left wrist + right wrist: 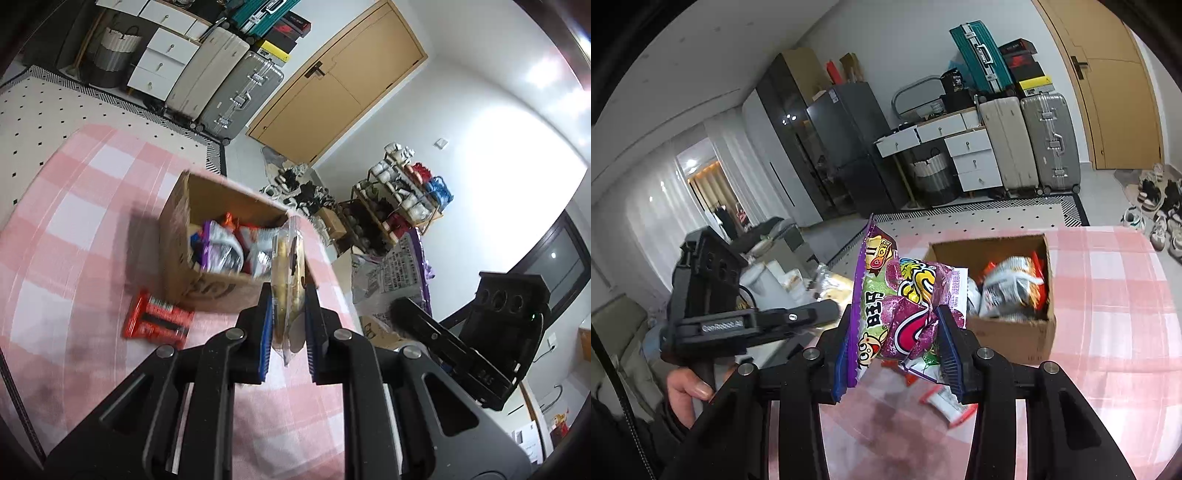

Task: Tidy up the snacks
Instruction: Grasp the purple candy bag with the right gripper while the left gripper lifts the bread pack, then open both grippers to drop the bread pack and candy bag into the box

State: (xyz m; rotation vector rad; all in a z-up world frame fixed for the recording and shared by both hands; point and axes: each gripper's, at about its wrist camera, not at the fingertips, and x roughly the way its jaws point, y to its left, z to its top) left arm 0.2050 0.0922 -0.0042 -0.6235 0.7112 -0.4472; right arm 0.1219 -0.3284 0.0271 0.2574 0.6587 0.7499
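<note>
A clear pack of biscuits (286, 280) is clamped edge-on in the left gripper (289, 325), above the pink checked tablecloth (74, 206). A purple candy bag (905, 314) is pinched in the right gripper (895, 354). Just beyond stands the snack-filled cardboard box (207, 295); a red packet (157, 319) lies beside it.

we see a wooden door (334, 79), suitcases (1027, 140), white drawers (967, 155), a dark fridge (846, 144) and white walls (480, 110).

"GenRobot.AI" on left claw (827, 310)
</note>
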